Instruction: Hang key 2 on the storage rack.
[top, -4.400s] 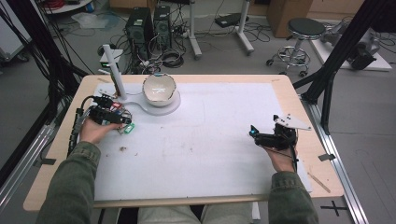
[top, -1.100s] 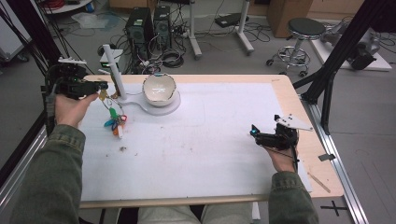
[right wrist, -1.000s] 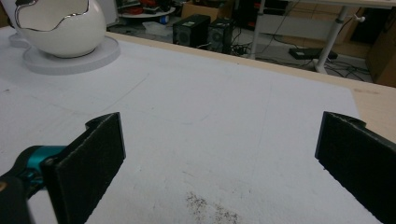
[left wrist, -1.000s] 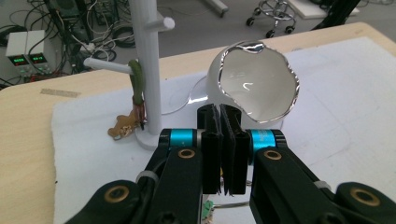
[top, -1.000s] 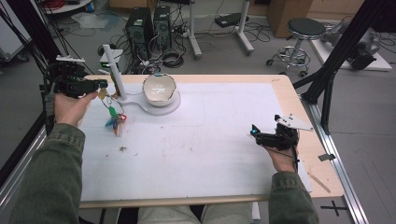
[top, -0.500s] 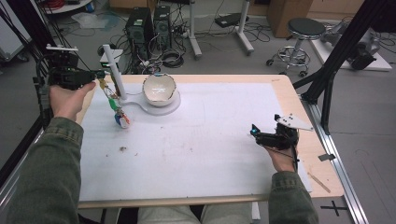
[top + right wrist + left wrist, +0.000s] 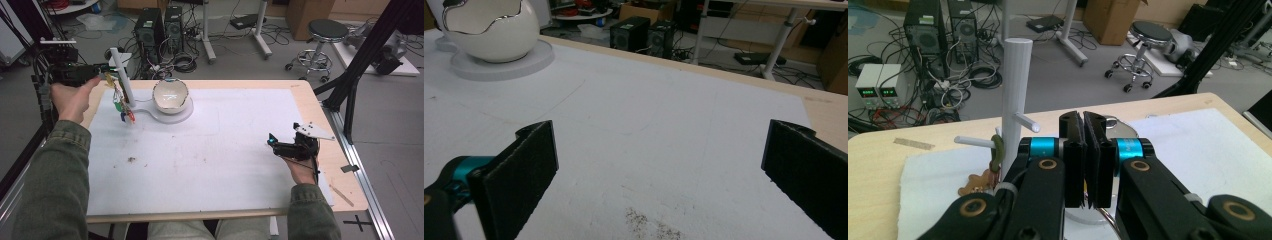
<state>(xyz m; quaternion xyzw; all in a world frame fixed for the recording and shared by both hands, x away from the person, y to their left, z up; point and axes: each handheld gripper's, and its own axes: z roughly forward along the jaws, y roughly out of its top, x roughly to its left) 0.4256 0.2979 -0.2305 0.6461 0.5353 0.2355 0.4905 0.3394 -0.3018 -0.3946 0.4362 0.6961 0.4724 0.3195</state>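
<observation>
Left gripper [image 7: 102, 67] is clenched on the upper end of a string of small coloured charms [image 7: 122, 105], raised beside the white pegged stand [image 7: 121, 75] at the desk's [image 7: 300, 95] far left; the charms dangle against the post. Right gripper [image 7: 272, 145] rests released, jaws wide, low over the white mat [image 7: 225, 145]. White eggshell-shaped bowl [image 7: 170, 96] stands beside the post.

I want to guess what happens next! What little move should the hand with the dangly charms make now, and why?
Probably nudge the left gripper toward the white post so the green loop slips over a peg. The charms dangle right beside the post, the loop sits close by that peg, and the jaws are shut.
</observation>
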